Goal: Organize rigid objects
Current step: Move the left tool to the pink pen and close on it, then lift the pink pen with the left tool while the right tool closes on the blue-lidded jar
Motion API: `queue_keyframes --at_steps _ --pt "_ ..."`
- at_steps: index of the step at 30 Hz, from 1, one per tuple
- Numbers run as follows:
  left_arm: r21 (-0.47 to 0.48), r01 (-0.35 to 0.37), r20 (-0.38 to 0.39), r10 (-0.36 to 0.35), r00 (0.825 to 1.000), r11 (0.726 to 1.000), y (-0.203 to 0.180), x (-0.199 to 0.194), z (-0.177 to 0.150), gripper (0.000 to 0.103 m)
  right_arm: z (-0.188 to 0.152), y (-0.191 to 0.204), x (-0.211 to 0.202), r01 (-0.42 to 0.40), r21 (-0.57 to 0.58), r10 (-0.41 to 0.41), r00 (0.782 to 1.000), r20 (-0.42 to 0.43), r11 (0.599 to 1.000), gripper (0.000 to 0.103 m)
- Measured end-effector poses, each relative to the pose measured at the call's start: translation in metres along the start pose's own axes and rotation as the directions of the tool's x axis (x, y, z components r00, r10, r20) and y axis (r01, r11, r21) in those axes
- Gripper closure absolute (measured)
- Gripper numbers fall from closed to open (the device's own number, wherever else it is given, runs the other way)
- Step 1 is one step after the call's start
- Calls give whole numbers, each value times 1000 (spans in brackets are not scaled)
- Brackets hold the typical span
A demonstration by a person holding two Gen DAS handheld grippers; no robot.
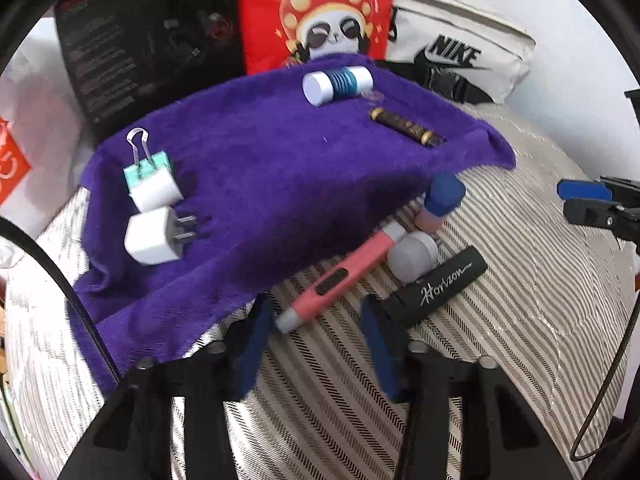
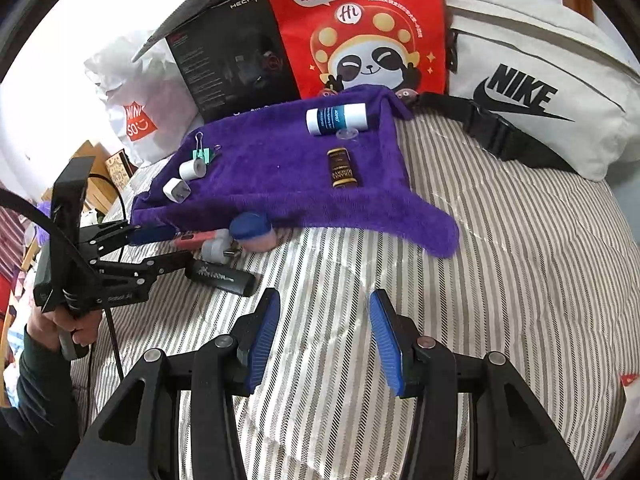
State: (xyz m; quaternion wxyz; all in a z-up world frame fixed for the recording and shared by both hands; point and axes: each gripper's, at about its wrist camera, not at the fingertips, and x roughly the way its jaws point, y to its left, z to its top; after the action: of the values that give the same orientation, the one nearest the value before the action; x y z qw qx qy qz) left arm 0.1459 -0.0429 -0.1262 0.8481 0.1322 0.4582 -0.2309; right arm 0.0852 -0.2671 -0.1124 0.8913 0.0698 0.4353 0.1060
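Note:
My left gripper [image 1: 316, 340] is open over the striped bedding, and the lower end of a pink pen [image 1: 344, 276] lies between its fingertips without the pads touching it. Beside the pen lie a black Horizon tube [image 1: 436, 288], a white round plug [image 1: 412, 256] and a pink bottle with a blue cap [image 1: 440, 198]. On the purple towel [image 1: 280, 184] rest a blue-and-white bottle [image 1: 338, 86], a brown tube [image 1: 404, 126], a teal binder clip [image 1: 146, 168] and two white chargers [image 1: 156, 236]. My right gripper [image 2: 324, 340] hangs open and empty over bare bedding, right of the left gripper [image 2: 172, 248].
Behind the towel stand a red panda bag [image 2: 360, 28], a black box [image 2: 232, 60] and a white Nike bag [image 2: 540, 92]. A white shop bag [image 2: 132, 92] sits at the far left. A hand [image 2: 76, 328] holds the left gripper's handle, with a black cable [image 2: 116, 344] trailing.

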Motion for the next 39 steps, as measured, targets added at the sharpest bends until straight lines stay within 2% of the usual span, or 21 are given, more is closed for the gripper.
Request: queue_keyframes --at_steps 3,6,12,20,25,33,39 --pt "19 7 3 -7 1000 1000 -4 -1 -1 68 1 -1 0 20 -2 -20 1000 -5 1000 56" --pt "29 25 -4 -25 1000 999 -8 -3 -2 80 1 -3 1 18 8 -18 1000 -6 1000 56" --pt "56 20 -16 -20 1000 998 -14 -6 -4 81 1 -3 2 -1 5 1 1000 -3 1000 56" --pt "89 8 -17 -7 1000 996 -17 3 9 81 0 -2 8 -9 7 9 1000 -18 1000 56" --pt "119 39 -24 -36 999 992 -24 8 16 83 -1 0 9 -13 1 13 1000 -25 1000 56" --pt "110 63 -27 -60 998 992 -23 -12 -12 89 -3 -1 11 -18 -5 18 999 -31 1000 56" --pt "132 33 -7 -32 999 991 -25 -13 -13 81 -4 -1 15 -22 6 22 999 -40 1000 56"
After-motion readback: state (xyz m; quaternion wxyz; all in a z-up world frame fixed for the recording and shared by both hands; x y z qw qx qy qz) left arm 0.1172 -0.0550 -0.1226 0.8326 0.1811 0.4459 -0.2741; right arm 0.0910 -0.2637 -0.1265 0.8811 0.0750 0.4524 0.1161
